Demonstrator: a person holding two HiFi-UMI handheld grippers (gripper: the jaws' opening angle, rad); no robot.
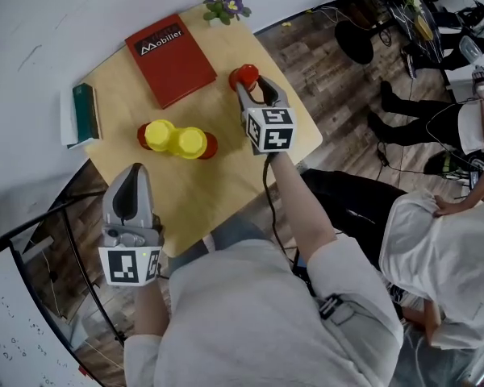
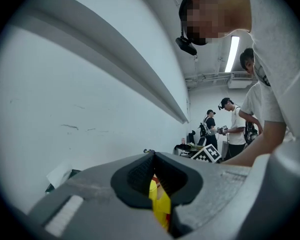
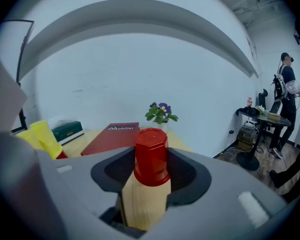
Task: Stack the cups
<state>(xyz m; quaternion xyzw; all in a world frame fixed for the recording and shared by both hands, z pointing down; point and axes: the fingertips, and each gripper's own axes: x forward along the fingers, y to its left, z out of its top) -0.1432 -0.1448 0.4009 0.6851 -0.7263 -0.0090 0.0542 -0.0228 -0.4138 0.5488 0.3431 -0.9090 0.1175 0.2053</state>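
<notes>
An upside-down red cup (image 1: pixel 244 76) (image 3: pixel 151 156) stands near the right edge of the wooden table (image 1: pixel 218 184). My right gripper (image 1: pixel 248 81) (image 3: pixel 152 166) is open, its jaws close on both sides of that cup, with a thin gap showing on the left. Two yellow cups (image 1: pixel 159 134) (image 1: pixel 189 142) sit upside down over red cups (image 1: pixel 209 146) at the table's middle; in the right gripper view they show as yellow cups (image 3: pixel 45 136) at far left. My left gripper (image 1: pixel 133 172) (image 2: pixel 154 159) is shut and empty near the front-left edge, pointed at a yellow cup (image 2: pixel 160 204).
A red book (image 1: pixel 171 59) (image 3: pixel 112 136) lies at the back, a green book (image 1: pixel 85 111) (image 3: pixel 67 130) on papers at the left edge, and a small flower pot (image 1: pixel 226 5) (image 3: pixel 160 113) at the far corner. A seated person (image 1: pixel 444 256) is close on the right.
</notes>
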